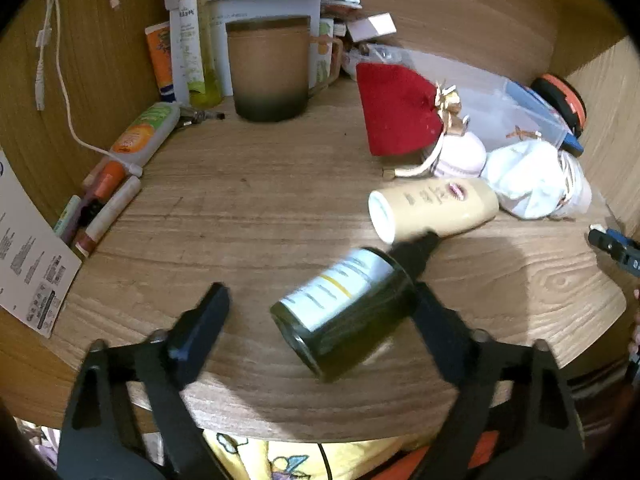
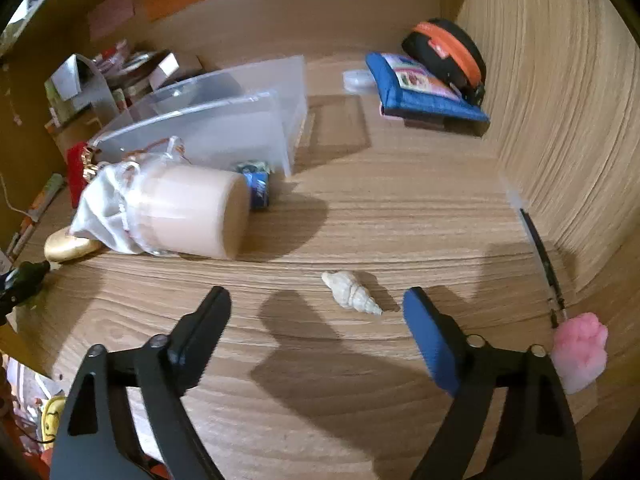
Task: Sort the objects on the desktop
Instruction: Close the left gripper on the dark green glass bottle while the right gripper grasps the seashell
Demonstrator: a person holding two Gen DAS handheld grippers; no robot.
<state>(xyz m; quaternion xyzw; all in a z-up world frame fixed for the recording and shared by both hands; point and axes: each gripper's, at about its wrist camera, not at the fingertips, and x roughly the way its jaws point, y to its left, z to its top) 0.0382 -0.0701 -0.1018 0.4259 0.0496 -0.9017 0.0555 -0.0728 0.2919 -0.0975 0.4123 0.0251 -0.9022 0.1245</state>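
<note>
The wood-grain desk (image 1: 256, 208) with its raised side walls carries a scatter of clutter that is only partly sorted. At the back stands a tall brown ceramic mug with a dark base (image 1: 269, 68), and to the right lies a clear frosted plastic box (image 2: 224, 128), tipped on its side. A red velvet pouch with a gold bow (image 1: 396, 112) sits near the box, and a cream cylindrical bottle with a white cap (image 1: 432, 208) lies on its side beside it.

The left gripper (image 1: 320, 304) is spread wide, its fingers released. Between them lies a dark green glass bottle with a white and yellow label (image 1: 348, 312), on its side on the desk; its shoulder seems to rest against the right finger, while the left finger stands well apart from it. It looks blurred, so whether it is settling or rolling I cannot tell.

The right gripper (image 2: 316, 304) is also released and empty, hovering above a small white spiral seashell (image 2: 352, 292) that lies on the desk just beside its blue-padded finger (image 2: 430, 340).

The step in hand appears to be the dark bottle: either closing on it or letting it go. If grasping, the next move calls for centring the jaws across its round body before squeezing, since smooth glass may roll away. The shell would need a low, careful pinch.
</note>
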